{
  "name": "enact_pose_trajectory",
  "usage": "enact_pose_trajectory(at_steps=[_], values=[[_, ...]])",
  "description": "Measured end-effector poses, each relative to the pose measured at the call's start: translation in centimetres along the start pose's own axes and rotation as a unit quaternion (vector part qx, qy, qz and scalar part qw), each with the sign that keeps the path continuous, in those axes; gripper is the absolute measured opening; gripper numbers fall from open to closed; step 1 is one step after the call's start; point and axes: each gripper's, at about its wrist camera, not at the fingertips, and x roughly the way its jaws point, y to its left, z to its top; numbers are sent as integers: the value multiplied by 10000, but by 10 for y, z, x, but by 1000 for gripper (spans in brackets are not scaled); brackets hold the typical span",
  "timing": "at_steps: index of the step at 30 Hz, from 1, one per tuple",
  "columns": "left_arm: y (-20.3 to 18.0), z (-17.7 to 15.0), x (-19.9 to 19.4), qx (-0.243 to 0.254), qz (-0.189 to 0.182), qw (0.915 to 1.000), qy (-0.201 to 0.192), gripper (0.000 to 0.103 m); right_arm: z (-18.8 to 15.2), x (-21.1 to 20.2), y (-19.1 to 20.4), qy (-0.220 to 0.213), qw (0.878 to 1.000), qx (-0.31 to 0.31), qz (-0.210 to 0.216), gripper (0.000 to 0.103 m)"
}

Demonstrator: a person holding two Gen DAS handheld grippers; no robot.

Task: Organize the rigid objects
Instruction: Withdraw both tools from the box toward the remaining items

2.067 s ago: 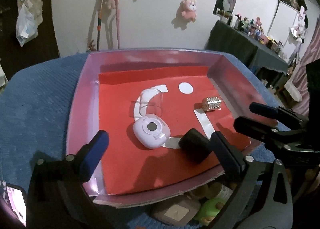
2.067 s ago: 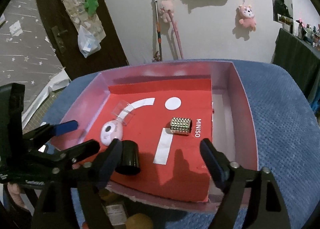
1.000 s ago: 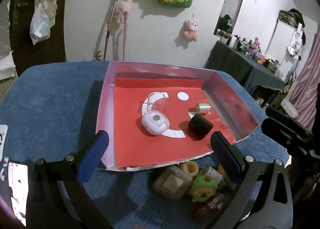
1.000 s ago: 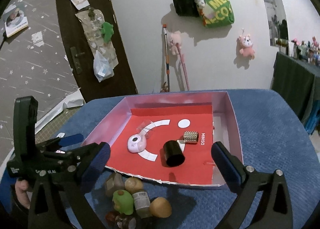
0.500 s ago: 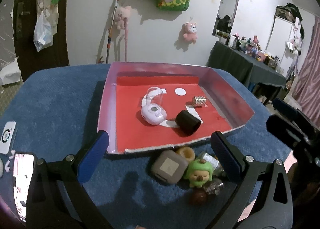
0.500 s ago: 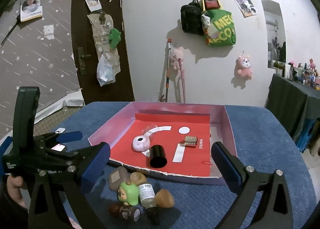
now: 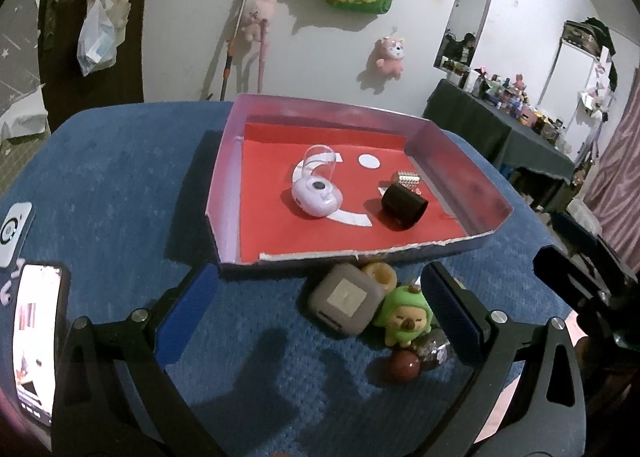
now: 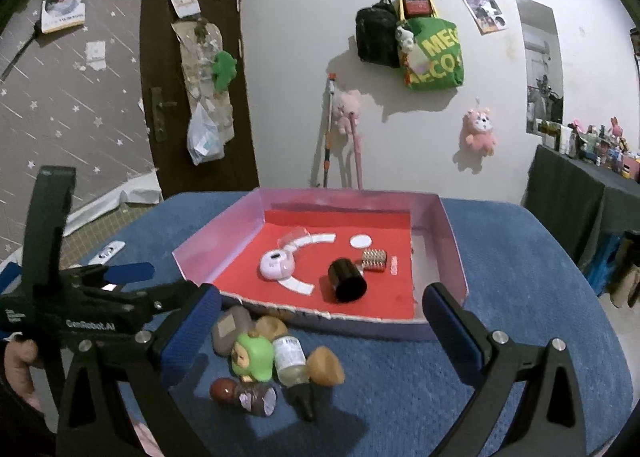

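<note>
Blue cloth (image 7: 120,177) holds the toy pile (image 8: 256,353) between both wide-open, empty tools.

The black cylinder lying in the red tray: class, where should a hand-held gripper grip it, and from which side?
Grip the black cylinder across its curved sides, coming down from above. It lies on its side on the red tray, open end toward the near edge, so its round flanks are free. A studded silver block sits close behind, so approaching from the near side looks safer.
</note>
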Motion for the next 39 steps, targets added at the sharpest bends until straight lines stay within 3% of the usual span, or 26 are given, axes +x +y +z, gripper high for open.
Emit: enact_pose_trajectory(at_steps=[8,13,16,29,39], values=[[5,-25,4,-119,-15,9995,286,103,-15,4,-9,289,9993,227,-40,102],[5,-36,7,-126,-16,9989,459,103,-24,9,-14,565,9978,340,-9,86],[5,-44,9,-119,-36,9983,568,103,-29,11,-13,696,9969,346,81,84],[-28,-53,9,271,-530,9953,760,103,-38,28,-30,1118,9931,351,-14,76],[-56,-60,29,455,-847,9894,1084,103,-32,51,-51,1506,9844,731,539,74]])
